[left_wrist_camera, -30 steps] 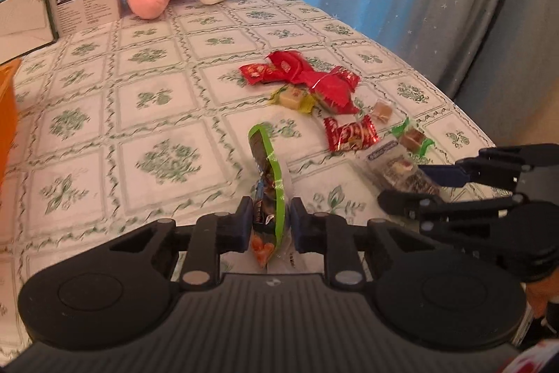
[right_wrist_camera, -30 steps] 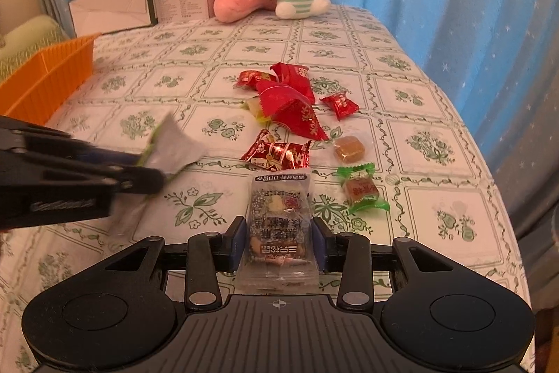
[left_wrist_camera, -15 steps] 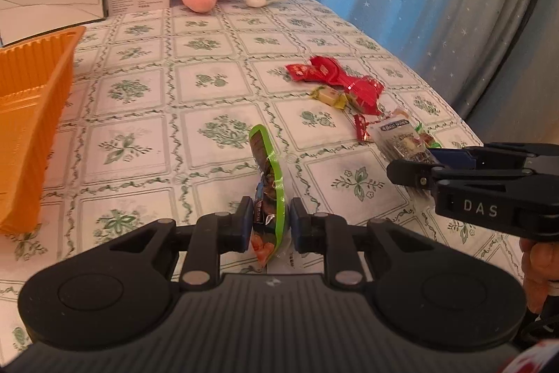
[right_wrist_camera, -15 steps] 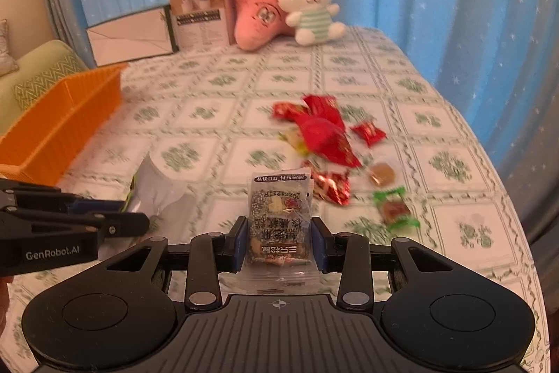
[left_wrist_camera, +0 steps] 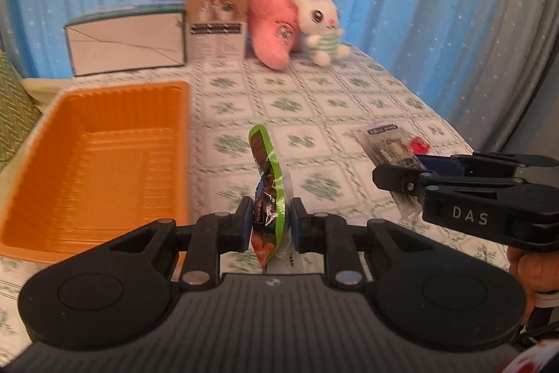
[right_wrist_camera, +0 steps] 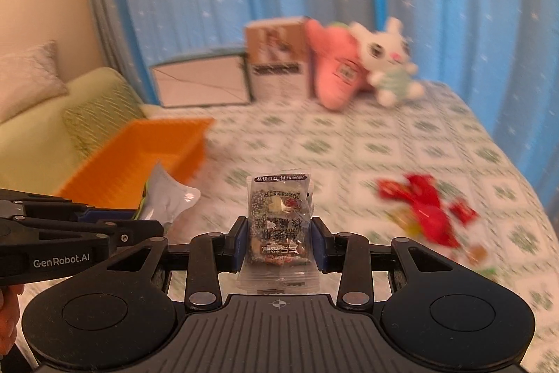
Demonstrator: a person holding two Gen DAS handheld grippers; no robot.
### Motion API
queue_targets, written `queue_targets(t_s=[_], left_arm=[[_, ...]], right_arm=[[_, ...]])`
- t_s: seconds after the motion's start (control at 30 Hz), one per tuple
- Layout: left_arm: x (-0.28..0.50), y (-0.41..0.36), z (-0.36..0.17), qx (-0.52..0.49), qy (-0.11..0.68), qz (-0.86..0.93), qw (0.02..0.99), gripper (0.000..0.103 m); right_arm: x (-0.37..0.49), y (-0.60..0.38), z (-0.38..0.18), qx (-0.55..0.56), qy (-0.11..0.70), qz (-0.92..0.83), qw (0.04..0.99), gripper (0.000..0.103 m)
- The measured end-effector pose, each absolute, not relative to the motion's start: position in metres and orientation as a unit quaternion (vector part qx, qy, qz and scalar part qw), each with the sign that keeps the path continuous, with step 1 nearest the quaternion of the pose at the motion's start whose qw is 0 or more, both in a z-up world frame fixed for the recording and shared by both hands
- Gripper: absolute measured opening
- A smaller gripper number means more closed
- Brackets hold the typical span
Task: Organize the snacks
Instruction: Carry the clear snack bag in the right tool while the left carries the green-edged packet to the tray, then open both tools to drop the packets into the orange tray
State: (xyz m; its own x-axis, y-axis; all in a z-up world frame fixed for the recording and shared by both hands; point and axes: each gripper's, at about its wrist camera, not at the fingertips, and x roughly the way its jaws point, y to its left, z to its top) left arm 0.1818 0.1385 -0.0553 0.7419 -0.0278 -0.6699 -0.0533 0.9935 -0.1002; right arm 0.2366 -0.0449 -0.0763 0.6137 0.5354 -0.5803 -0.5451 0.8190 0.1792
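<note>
L jaws clamp green pkt [left_wrist_camera: 269,198] | R jaws clamp clear pkt [right_wrist_camera: 278,226] | orange tray [left_wrist_camera: 104,114] left

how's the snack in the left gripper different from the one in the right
The green-edged snack packet is opaque with colourful print; the clear snack packet shows its contents behind black lettering. The left gripper pinches the green-edged packet edge-on to its camera, while the clear packet faces its camera flat in the right gripper. Both stand upright, clamped at their lower part above the tablecloth.
</note>
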Motion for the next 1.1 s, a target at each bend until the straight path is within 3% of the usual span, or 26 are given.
queue_targets(t_s=[0.43,1.1], left_arm=[[0.165,0.246,-0.034,-0.058,0.344,0.097,0.932,0.02],[0.193,0.317,-0.083,-0.085,0.371,0.137,0.915,0.022]], right_arm=[[0.239,0.067,-0.061,-0.006,0.305,0.379,0.874,0.038],[0.275,0.152,-0.106,-0.019,0.349,0.406,0.844,0.038]])
